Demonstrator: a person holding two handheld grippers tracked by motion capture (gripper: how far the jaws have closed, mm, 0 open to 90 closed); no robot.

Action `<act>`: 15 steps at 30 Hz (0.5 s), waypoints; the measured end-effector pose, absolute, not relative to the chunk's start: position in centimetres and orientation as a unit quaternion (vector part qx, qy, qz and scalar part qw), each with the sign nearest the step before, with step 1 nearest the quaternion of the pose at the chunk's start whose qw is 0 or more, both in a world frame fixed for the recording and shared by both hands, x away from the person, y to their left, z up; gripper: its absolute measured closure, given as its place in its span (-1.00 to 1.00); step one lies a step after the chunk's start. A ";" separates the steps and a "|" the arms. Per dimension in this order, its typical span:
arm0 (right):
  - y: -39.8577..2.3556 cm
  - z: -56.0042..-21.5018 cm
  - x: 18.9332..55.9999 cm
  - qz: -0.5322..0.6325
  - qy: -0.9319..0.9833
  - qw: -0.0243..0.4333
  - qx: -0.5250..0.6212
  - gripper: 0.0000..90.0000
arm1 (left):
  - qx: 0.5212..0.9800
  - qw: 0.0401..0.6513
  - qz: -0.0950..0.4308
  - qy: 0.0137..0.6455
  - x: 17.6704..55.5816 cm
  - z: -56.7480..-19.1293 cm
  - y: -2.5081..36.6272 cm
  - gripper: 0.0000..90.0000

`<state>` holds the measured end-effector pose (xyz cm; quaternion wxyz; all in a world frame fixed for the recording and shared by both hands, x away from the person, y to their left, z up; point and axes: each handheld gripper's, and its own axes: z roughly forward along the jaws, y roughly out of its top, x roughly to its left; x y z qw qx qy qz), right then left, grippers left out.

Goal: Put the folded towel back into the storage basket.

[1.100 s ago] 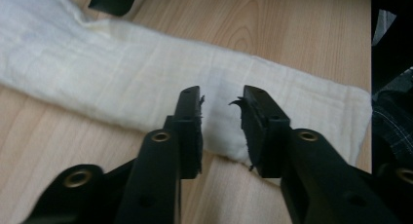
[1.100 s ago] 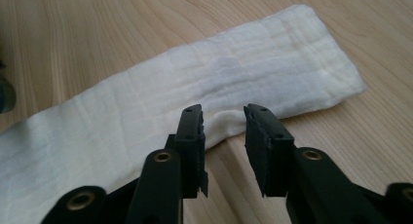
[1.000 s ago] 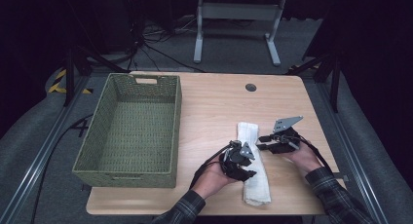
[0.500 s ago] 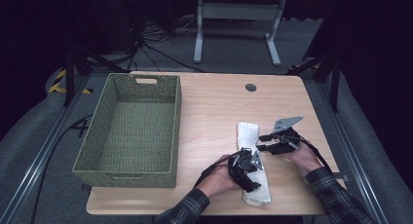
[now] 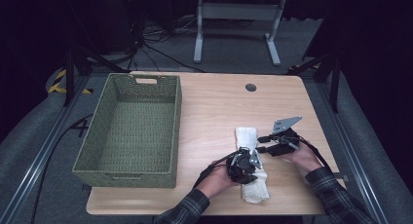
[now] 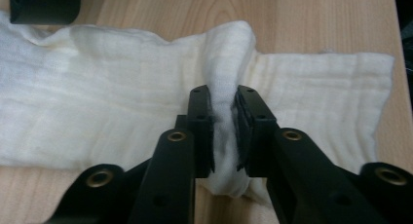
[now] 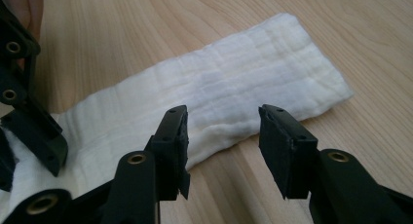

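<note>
A folded white cloth (image 5: 248, 139) lies lengthwise on the wooden table (image 5: 214, 107), near its front right. My left gripper (image 5: 254, 161) sits over the cloth's near half and is shut on a pinched-up ridge of the cloth (image 6: 225, 87), the fabric bunched between its jaws. My right gripper (image 5: 261, 144) is beside the cloth's right edge, open, its jaws wide apart just above the cloth's long edge (image 7: 229, 131) with nothing between them. The left gripper's black jaw tip (image 7: 36, 136) shows at the left of the right gripper view.
A large green woven basket (image 5: 129, 129) stands on the left half of the table. A small round dark grommet (image 5: 251, 87) sits near the table's far edge. A metal stand (image 5: 236, 27) and cables lie on the floor beyond. Both forearms wear plaid sleeves.
My left gripper has moved right and toward the near end of the cloth and now pinches a fold of it. The right gripper has barely moved.
</note>
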<state>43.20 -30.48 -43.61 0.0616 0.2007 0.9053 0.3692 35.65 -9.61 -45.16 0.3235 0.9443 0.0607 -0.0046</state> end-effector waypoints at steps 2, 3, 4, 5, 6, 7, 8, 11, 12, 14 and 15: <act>-30.4 -43.5 43.1 0.371 0.906 0.058 0.195 0.18 | 0.945 0.321 -0.011 0.057 35.5 -45.1 -9.4 0.81; -30.3 -43.4 43.0 0.372 0.907 0.054 0.192 0.17 | 0.946 0.320 -0.019 0.054 35.3 -45.1 -9.3 0.82; -30.2 -43.4 43.0 0.371 0.908 0.054 0.188 0.17 | 0.946 0.319 -0.023 0.048 35.2 -45.1 -9.2 0.83; -30.1 -43.4 42.9 0.372 0.908 0.051 0.184 0.16 | 0.947 0.317 -0.026 0.050 35.0 -45.1 -9.0 0.83; -30.0 -43.3 42.9 0.373 0.909 0.048 0.181 0.15 | 0.947 0.318 -0.028 0.046 34.9 -45.1 -8.9 0.83; -29.9 -43.3 42.8 0.373 0.910 0.048 0.178 0.15 | 0.947 0.318 -0.029 0.045 34.7 -45.1 -8.7 0.83; -29.8 -43.2 42.7 0.373 0.910 0.047 0.173 0.14 | 0.947 0.316 -0.032 0.047 34.4 -45.1 -8.6 0.83; -29.3 -43.1 42.7 0.376 0.911 0.043 0.162 0.12 | 0.947 0.316 -0.036 0.042 33.8 -45.1 -8.1 0.83; -29.1 -43.0 42.7 0.376 0.912 0.041 0.159 0.12 | 0.947 0.316 -0.036 0.041 33.7 -45.1 -8.0 0.83; -28.6 -42.9 42.9 0.374 0.914 0.041 0.152 0.10 | 0.947 0.316 -0.040 0.044 33.3 -45.1 -7.8 0.83; -28.4 -42.9 43.1 0.376 0.914 0.044 0.146 0.09 | 0.947 0.315 -0.040 0.041 33.2 -45.1 -7.7 0.83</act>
